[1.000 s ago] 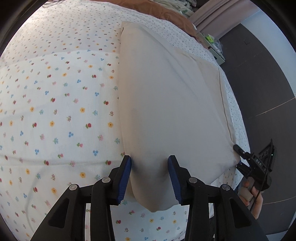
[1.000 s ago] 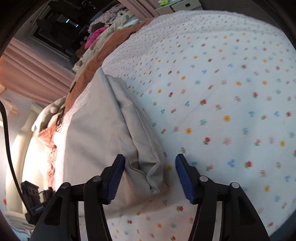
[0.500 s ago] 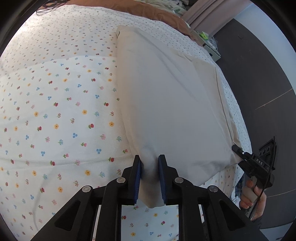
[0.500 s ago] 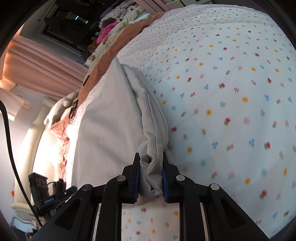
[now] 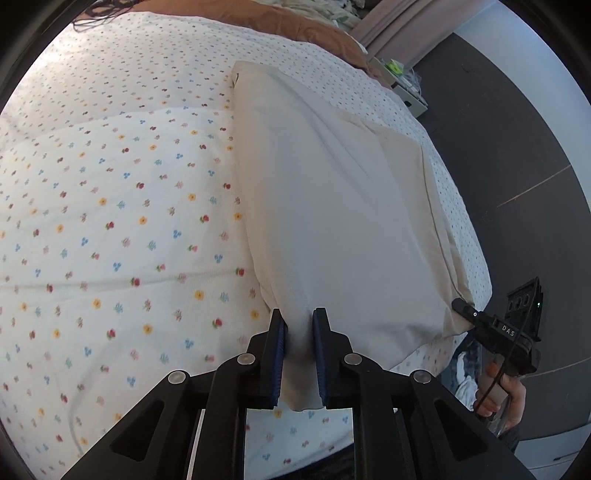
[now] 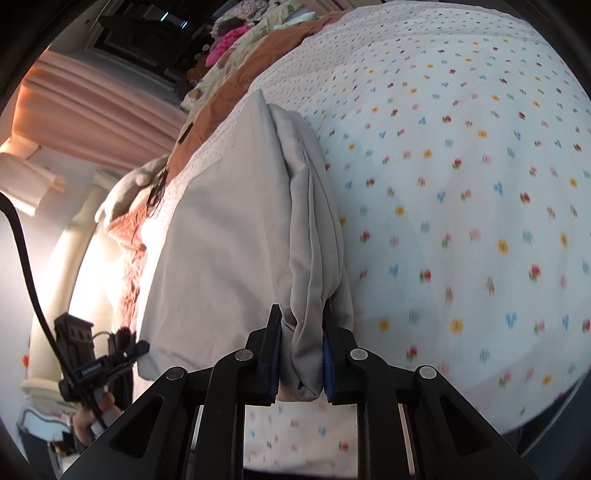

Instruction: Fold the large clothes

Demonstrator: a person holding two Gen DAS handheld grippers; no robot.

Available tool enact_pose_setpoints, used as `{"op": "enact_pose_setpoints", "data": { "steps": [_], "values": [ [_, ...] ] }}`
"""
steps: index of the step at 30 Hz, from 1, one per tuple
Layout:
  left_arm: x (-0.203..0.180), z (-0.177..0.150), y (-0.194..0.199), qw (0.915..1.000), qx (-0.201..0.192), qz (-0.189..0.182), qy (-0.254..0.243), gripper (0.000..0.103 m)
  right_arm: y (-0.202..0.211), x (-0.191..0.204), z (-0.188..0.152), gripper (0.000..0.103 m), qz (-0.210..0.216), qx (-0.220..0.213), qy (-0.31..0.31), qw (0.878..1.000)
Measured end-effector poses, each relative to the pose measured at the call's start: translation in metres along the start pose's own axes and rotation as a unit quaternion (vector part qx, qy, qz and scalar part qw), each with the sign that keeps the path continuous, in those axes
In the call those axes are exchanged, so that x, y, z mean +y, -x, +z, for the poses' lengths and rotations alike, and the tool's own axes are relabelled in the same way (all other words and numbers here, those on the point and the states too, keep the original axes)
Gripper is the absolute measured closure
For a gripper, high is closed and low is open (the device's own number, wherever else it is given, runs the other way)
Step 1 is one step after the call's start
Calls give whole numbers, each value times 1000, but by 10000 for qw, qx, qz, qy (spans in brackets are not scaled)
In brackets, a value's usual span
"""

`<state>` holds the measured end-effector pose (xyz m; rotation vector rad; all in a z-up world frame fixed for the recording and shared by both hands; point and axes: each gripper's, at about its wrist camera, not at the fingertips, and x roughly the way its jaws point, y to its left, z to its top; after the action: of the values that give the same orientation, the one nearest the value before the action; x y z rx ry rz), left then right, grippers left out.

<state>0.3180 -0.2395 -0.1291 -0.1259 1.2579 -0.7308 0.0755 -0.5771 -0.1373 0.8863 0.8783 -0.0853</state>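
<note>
A large beige garment [image 5: 332,206] lies folded lengthwise on the flower-print bed sheet [image 5: 110,206]. My left gripper [image 5: 298,325] is shut on its near left corner, cloth pinched between the blue pads. My right gripper [image 6: 302,325] is shut on the garment [image 6: 229,240] at its other near corner, where several layers bunch between the pads. Each gripper shows in the other's view: the right one [image 5: 495,332] at the garment's right corner, the left one [image 6: 99,362] at the lower left.
A brown blanket [image 5: 280,22] and a pile of clothes [image 6: 236,40] lie at the far end of the bed. Dark floor [image 5: 517,155] runs along the bed's right side. Pink curtains [image 6: 81,110] hang at the left in the right wrist view.
Both grippers went from open around the garment's near corners to shut on them. The pinched corners have since lifted slightly off the sheet.
</note>
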Motion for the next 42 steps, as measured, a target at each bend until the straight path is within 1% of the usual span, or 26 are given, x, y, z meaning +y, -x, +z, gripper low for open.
{"op": "enact_pose_setpoints", "data": {
  "steps": [2,4,6,7,9,10,11,12,13,19,29,32,37,42],
  "values": [
    [-3,-6,1,9998,33,173,-44,87,1,-1,-4,84,-56,129,119,9998],
    [-3,-6,-2,9995,106,300,-13,85,0,-3,-5,83,-219,224,242,9992],
    [-1,-5,-7,9989,193,417,56,82,-1,0,1,76,-465,246,383,9979],
    [-1,-4,-10,9988,226,435,99,81,-1,3,5,70,-579,230,474,9969],
    [2,0,-12,9988,237,399,146,70,0,8,13,64,-682,176,602,9957],
    [3,2,-12,9990,199,369,155,67,1,8,17,55,-675,137,621,9957],
    [3,4,-12,9991,144,369,148,62,1,6,20,43,-647,89,622,9959],
    [3,7,-11,9991,76,400,129,60,1,5,26,38,-642,21,612,9961],
    [3,10,-11,9990,22,431,112,60,0,3,30,34,-672,-10,604,9959],
    [2,32,-17,9986,-108,509,106,59,-14,-3,59,34,-623,101,536,9966],
    [12,69,-41,9981,-82,570,199,59,-49,-9,98,34,-455,470,580,9962],
    [17,81,-48,9980,-119,570,246,59,-62,-11,109,34,-350,579,580,9960],
    [28,104,-61,9980,-155,494,361,59,-77,-7,131,34,-222,624,663,9956],
    [37,126,-73,9978,-172,461,436,55,-93,-4,149,34,-106,692,692,9951]
  ]
}}
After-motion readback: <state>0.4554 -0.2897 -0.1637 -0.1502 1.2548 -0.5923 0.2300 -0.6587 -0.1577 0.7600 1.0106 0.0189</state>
